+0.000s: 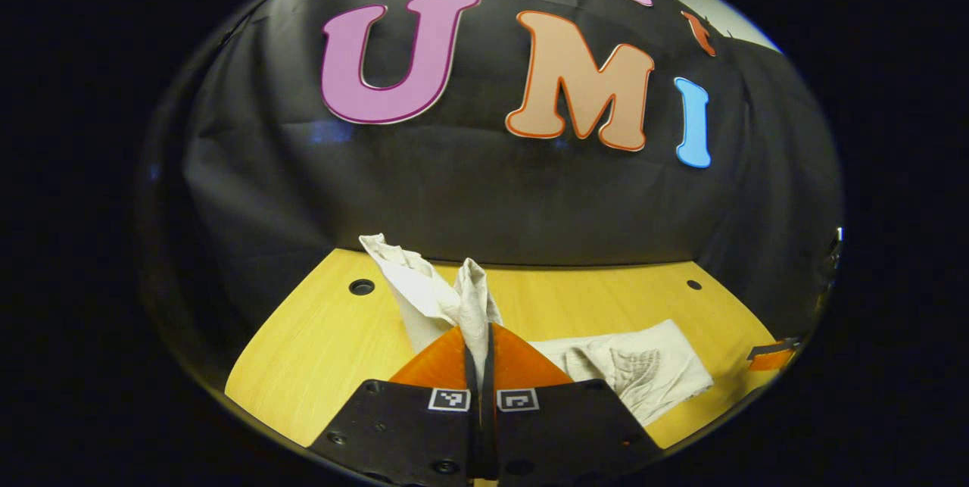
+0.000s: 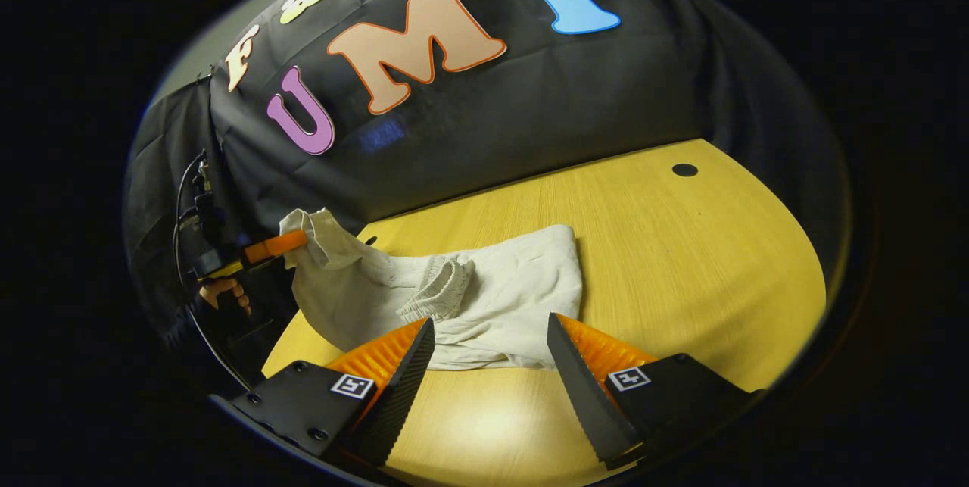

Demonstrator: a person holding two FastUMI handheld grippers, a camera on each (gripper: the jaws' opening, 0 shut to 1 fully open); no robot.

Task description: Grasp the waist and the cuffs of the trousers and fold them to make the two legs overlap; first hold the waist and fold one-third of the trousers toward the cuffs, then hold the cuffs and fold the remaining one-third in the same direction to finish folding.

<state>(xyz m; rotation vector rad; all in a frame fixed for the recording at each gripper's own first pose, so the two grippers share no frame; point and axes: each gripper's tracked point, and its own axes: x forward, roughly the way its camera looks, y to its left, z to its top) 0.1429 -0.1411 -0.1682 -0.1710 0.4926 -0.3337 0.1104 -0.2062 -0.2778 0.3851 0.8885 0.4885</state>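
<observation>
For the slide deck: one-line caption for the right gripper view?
Open right gripper faces pale trousers on the table.

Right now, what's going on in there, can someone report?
Left gripper shut on trousers, lifting one end. Right gripper open, just short of the cloth. Trousers bunched on table. Nothing blocking.

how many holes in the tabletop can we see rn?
2, going by the left gripper view: one hole at the table's far left, one hole at its far right. The trousers may hide others.
</observation>
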